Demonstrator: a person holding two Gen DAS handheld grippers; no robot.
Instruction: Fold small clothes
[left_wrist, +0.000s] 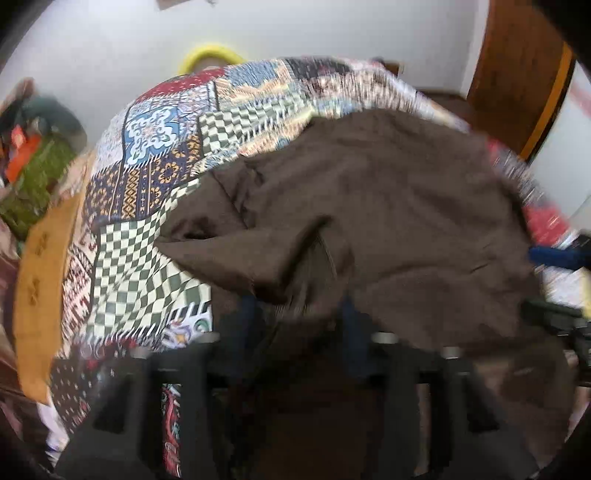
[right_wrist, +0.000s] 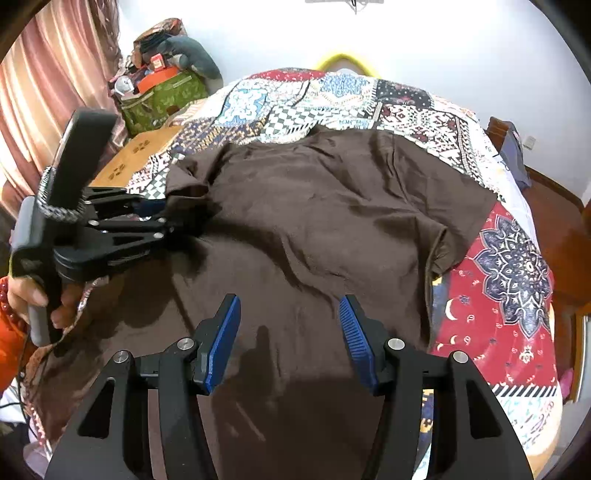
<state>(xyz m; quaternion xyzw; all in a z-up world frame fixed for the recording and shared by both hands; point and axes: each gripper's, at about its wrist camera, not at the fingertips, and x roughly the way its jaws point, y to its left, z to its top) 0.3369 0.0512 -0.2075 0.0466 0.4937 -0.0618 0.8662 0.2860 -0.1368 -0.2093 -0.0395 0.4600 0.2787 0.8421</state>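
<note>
Right wrist view shows one brown shirt (right_wrist: 317, 221) spread across a bed covered by a patchwork quilt (right_wrist: 509, 280), the garment lying mostly flat with a short sleeve sticking out toward the right and shallow wrinkles running across its middle. As far as I can judge, the folding has barely started: no neat fold line is visible, and only the left side of the cloth looks gathered and lifted where the left gripper (right_wrist: 184, 225) reaches into it. Whether its fingers are clamped on that fabric I cannot tell, because the tips are lost in the dark cloth there and the left wrist view is blurred, with brown fabric draped over them. The right gripper (right_wrist: 290, 332) hovers low over the near hem, its blue fingers (right_wrist: 225, 332) spread wide and holding nothing. What is left, by my reading, is nearly everything: bringing in the sleeves, folding the body over, and tidying the result. Counting: one shirt, two grippers, one quilt, one person's hand (right_wrist: 40, 291) in sight, and a pile of bags and boxes (right_wrist: 162, 85) near the curtain (right_wrist: 55, 92), too jumbled to count.
</note>
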